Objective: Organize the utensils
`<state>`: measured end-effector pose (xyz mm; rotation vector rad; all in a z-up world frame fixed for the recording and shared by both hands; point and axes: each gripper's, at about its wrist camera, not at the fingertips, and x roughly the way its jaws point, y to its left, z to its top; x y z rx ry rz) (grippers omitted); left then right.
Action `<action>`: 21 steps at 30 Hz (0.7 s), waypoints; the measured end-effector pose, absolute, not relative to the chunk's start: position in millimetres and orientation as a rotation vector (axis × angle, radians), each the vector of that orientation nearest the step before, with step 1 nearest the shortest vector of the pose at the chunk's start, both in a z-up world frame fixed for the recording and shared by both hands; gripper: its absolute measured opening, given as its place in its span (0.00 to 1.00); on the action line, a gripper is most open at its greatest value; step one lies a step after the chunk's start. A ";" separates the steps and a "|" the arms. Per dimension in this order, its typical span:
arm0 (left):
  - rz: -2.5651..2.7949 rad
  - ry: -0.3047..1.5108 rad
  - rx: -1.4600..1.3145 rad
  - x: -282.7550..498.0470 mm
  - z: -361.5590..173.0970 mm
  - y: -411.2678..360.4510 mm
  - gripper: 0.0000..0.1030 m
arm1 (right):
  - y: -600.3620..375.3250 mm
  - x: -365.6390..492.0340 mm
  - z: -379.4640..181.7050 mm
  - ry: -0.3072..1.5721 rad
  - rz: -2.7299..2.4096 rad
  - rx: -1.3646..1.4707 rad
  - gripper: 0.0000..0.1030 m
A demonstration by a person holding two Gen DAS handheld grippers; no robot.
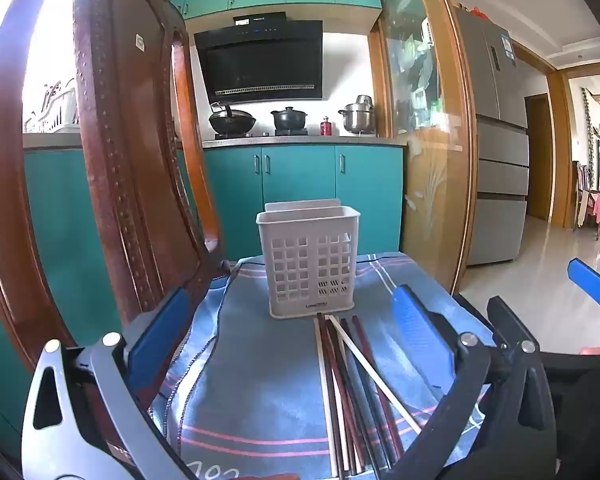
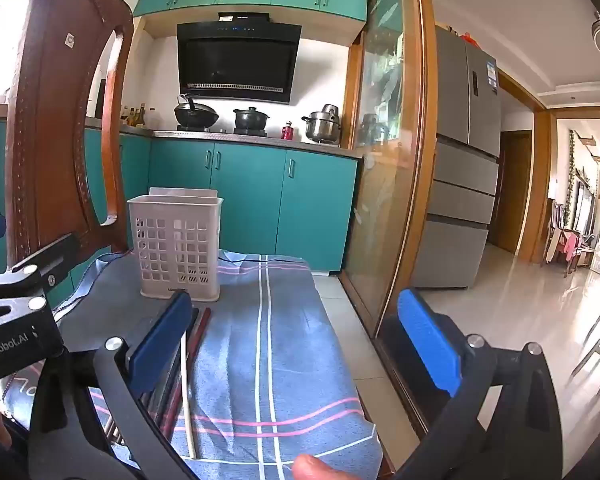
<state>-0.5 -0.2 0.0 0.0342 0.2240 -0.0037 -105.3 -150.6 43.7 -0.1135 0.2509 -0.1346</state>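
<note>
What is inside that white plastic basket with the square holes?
Through the holes of the white plastic lattice basket nothing shows: no chopsticks stand above its rim. Its very bottom is hidden behind the solid base band. The dark and pale chopsticks lie in front on the blue cloth.

A home kitchen: teal cabinets (image 1: 300, 176) run above and below a counter with a wok (image 1: 232, 120), pots (image 1: 289, 117) and a black range hood (image 1: 260, 62). A steel fridge (image 2: 466, 160) stands beside the doorway to a tiled living room (image 2: 540, 300).
</note>
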 end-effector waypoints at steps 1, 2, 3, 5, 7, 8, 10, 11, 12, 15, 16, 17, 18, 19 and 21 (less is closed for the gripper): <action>-0.002 0.224 0.036 -0.5 0.0 -0.3 0.97 | -150.4 -105.5 43.7 0.250 -0.135 -0.114 0.98; -0.002 0.224 0.035 -0.6 0.0 -0.2 0.97 | -150.4 -105.6 43.7 0.250 -0.134 -0.113 0.98; -0.002 0.224 0.034 -0.7 0.0 -0.1 0.97 | -150.5 -105.6 43.7 0.250 -0.134 -0.112 0.98; 0.000 0.224 0.032 -1.1 0.0 -0.1 0.97 | -150.7 -105.6 43.7 0.250 -0.134 -0.111 0.98; 0.000 0.224 0.031 -1.9 0.0 -0.1 0.97 | -151.0 -105.6 43.7 0.250 -0.133 -0.110 0.98; 0.000 0.224 0.031 -2.5 0.0 -0.1 0.97 | -151.4 -105.3 43.8 0.250 -0.132 -0.110 0.98; -0.002 0.230 0.033 1.4 -0.5 -2.4 0.97 | -152.4 -104.6 44.0 0.250 -0.131 -0.111 0.97; -0.003 0.229 0.034 1.7 -0.6 -2.9 0.97 | -152.4 -104.5 44.0 0.250 -0.131 -0.113 0.98; -0.003 0.229 0.034 2.0 -0.7 -3.4 0.97 | -149.4 -106.3 43.7 0.247 -0.133 -0.118 0.97; -0.001 0.229 0.034 1.1 -0.2 -2.6 0.97 | -149.6 -106.4 43.9 0.246 -0.133 -0.119 0.97; -0.001 0.229 0.034 1.4 -0.3 -3.0 0.97 | -149.9 -106.3 44.1 0.246 -0.134 -0.119 0.97; -0.001 0.229 0.034 1.3 -0.3 -2.8 0.97 | -149.7 -106.3 44.0 0.246 -0.134 -0.119 0.98; -0.001 0.229 0.034 1.5 -0.4 -3.1 0.97 | -149.6 -106.3 44.1 0.246 -0.134 -0.119 0.97; 0.000 0.230 0.035 1.4 -0.3 -2.9 0.97 | -149.4 -106.5 44.1 0.246 -0.133 -0.120 0.97; -0.001 0.230 0.034 1.6 -0.3 -3.4 0.97 | -149.3 -106.6 44.0 0.245 -0.133 -0.120 0.98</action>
